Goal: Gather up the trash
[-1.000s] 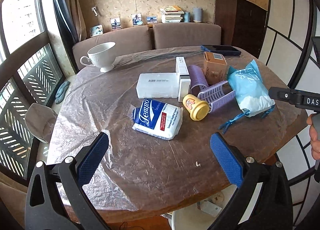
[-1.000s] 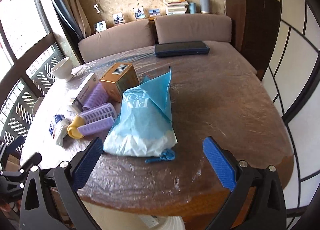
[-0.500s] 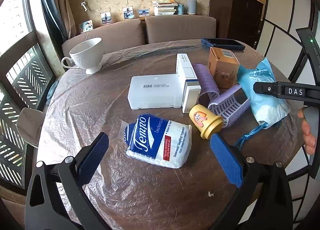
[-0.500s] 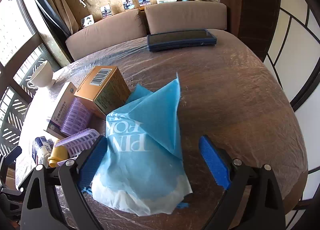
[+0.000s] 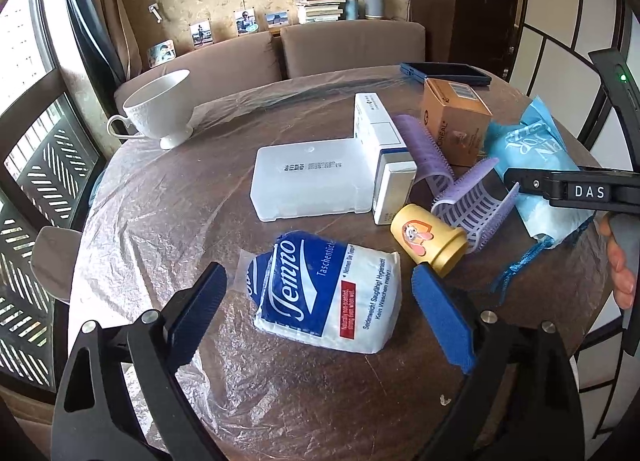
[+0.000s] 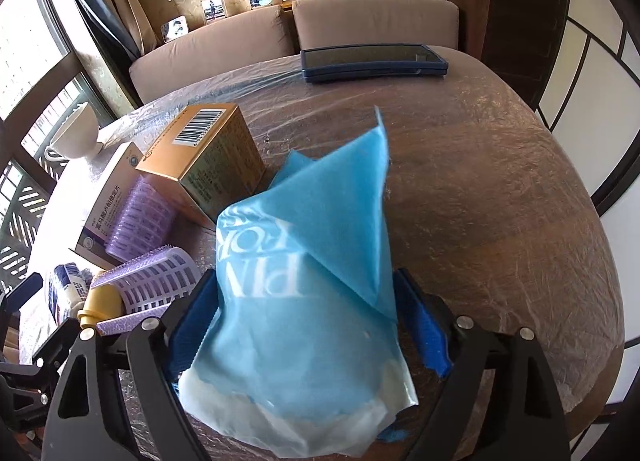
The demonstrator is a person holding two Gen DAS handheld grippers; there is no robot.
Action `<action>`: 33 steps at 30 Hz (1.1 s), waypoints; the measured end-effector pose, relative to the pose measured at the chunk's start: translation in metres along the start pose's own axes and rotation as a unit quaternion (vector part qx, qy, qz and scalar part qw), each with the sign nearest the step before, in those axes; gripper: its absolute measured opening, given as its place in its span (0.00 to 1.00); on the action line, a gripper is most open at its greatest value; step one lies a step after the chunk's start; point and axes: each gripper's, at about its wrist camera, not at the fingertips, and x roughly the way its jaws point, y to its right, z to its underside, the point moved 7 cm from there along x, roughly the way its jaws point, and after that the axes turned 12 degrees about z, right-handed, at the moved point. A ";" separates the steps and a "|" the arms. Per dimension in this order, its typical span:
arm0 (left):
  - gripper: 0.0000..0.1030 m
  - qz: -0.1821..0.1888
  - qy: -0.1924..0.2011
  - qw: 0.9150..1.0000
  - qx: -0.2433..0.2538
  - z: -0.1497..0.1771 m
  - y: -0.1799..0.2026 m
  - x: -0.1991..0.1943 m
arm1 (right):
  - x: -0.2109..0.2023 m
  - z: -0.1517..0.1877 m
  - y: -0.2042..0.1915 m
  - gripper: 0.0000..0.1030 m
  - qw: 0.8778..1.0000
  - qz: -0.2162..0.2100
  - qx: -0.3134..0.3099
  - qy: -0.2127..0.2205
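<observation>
Right wrist view: right gripper closing around the soft, light blue bag, best pinched mid-body; left gripper, still spread, narrows over the squashy tissue pack.

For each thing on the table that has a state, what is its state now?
blue bag: lying flat, between the closing right gripper jaws
tissue pack: lying, between the closing left gripper jaws
yellow bottle: on its side
white cup: upright
orange box: closed
</observation>
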 end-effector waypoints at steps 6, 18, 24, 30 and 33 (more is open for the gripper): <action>0.80 0.004 -0.016 1.000 0.002 0.004 -0.001 0.010 | -0.005 0.002 -0.001 0.69 1.000 0.010 -0.013 0.016; 0.55 0.003 -0.013 1.000 -0.015 0.008 -0.001 0.006 | -0.020 -0.002 0.011 0.53 0.999 -0.009 0.005 0.033; 0.55 -0.008 -0.001 0.999 -0.040 0.008 -0.001 -0.004 | -0.029 -0.002 0.022 0.52 0.999 -0.020 0.027 0.033; 0.55 -0.005 0.005 0.998 -0.056 0.012 0.007 -0.014 | -0.041 0.005 0.027 0.52 0.998 -0.030 0.035 0.034; 0.55 -0.004 0.010 0.997 -0.072 0.014 0.009 -0.020 | -0.047 0.011 0.029 0.52 0.998 -0.032 0.035 0.032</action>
